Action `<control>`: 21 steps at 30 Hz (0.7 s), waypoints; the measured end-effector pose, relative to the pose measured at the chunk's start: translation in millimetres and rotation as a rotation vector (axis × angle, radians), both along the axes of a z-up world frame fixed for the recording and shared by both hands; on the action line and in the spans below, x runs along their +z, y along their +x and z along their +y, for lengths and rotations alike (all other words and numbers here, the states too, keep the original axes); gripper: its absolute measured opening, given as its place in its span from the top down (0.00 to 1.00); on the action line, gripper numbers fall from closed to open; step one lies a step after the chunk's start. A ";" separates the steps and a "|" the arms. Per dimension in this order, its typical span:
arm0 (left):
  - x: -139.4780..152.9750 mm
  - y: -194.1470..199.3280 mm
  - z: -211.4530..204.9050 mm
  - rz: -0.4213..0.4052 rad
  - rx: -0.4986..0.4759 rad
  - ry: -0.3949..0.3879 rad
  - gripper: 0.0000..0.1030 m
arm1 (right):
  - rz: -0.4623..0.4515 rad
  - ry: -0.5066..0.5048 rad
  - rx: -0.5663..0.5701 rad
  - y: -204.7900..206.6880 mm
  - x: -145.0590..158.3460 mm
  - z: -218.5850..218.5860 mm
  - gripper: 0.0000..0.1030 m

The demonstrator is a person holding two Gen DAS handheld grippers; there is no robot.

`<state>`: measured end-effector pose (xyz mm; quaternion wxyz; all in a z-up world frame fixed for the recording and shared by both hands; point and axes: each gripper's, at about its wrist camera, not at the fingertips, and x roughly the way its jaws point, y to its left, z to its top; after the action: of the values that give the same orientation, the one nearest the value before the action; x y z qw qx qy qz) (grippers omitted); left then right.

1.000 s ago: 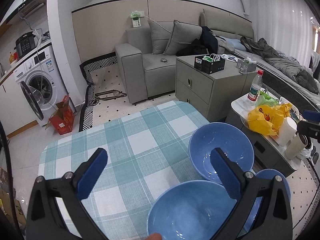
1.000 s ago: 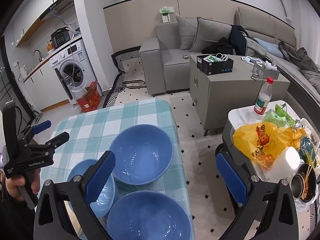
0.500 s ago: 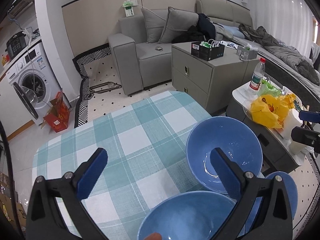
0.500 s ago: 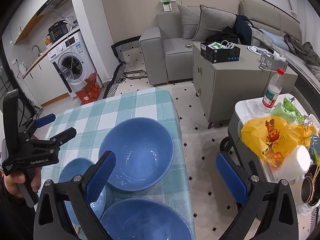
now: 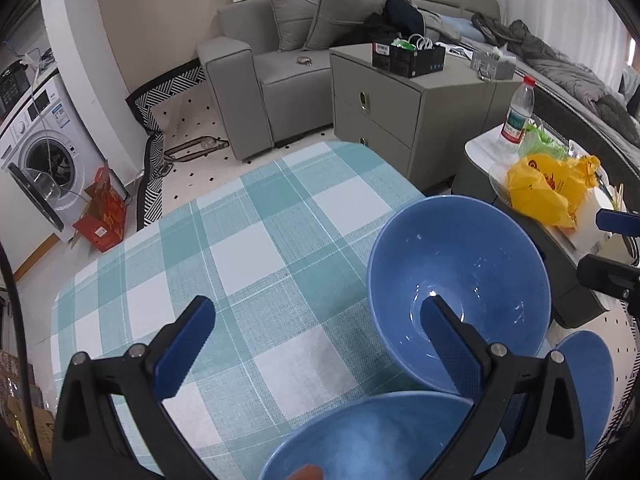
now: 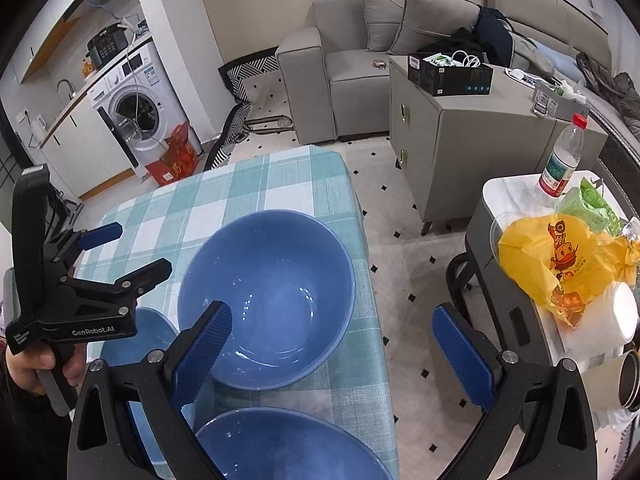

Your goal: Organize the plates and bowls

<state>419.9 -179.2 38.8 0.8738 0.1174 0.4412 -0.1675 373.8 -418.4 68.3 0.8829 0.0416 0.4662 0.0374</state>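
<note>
Three blue bowls sit on the teal checked tablecloth [image 5: 256, 264]. The far bowl [image 5: 472, 276] [image 6: 276, 288] is the biggest in view. A near bowl [image 5: 372, 440] lies under my left gripper [image 5: 316, 340], which is open and empty above the table. Another near bowl [image 6: 280, 444] lies below my right gripper [image 6: 336, 340], which is open and empty, its left pad over the far bowl's rim. A third bowl [image 5: 588, 376] shows at the right edge of the left wrist view. The left gripper also shows in the right wrist view [image 6: 120, 248].
A side table [image 6: 516, 192] to the right holds a water bottle [image 6: 560, 160], a yellow bag [image 6: 552, 256] and cups. A grey cabinet [image 6: 448, 120], sofa and washing machine [image 6: 136, 112] stand beyond the table. The table's right edge drops to the tiled floor.
Both grippers have moved forward and lower toward the far bowl, which looms larger. Both stay open and empty. The bowls have not moved.
</note>
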 end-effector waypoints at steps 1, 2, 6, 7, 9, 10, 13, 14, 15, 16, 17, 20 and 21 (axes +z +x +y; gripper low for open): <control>-3.1 1.2 -1.9 0.008 -0.004 0.001 0.00 | 0.011 -0.004 0.004 1.6 -3.1 1.3 0.01; -5.7 2.4 -3.5 0.015 -0.009 0.002 0.00 | 0.016 -0.007 0.007 3.2 -6.1 2.2 0.01; -18.0 10.2 -9.4 0.038 -0.017 0.019 0.00 | 0.053 -0.012 0.011 9.9 -18.0 1.0 0.01; -20.5 11.6 -9.8 0.044 -0.019 0.019 0.00 | 0.059 -0.007 0.011 11.0 -20.3 0.5 0.01; -25.1 14.5 -10.3 0.058 -0.021 0.017 0.00 | 0.069 -0.005 0.001 13.1 -24.4 -1.9 0.01; -27.5 15.7 -11.2 0.064 -0.023 0.022 0.00 | 0.078 -0.013 -0.006 14.6 -27.1 -2.5 0.01; -32.8 19.3 -11.7 0.072 -0.015 0.029 0.01 | 0.103 -0.013 0.004 18.9 -35.1 -2.2 0.01; -34.6 21.0 -11.2 0.080 -0.014 0.030 0.01 | 0.114 -0.005 0.009 20.4 -38.1 -2.4 0.01; -36.9 22.5 -11.1 0.091 -0.016 0.030 0.01 | 0.126 0.001 0.011 22.3 -41.2 -2.8 0.01; -38.9 23.1 -11.4 0.102 -0.019 0.030 0.01 | 0.134 0.002 0.014 23.9 -44.3 -2.7 0.01; -40.0 23.0 -11.8 0.103 -0.022 0.032 0.01 | 0.135 0.001 0.011 24.7 -46.4 -3.5 0.01; -42.3 21.5 -14.5 0.097 -0.034 0.046 0.02 | 0.141 0.011 0.020 27.5 -53.0 -3.8 0.02; -42.9 21.4 -15.3 0.098 -0.041 0.046 0.02 | 0.143 0.011 0.024 28.1 -54.9 -3.5 0.03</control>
<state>441.4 -194.5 -4.1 0.8447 0.1380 0.4845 -0.1805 401.9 -421.9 13.4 0.8466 0.0436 0.5283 0.0473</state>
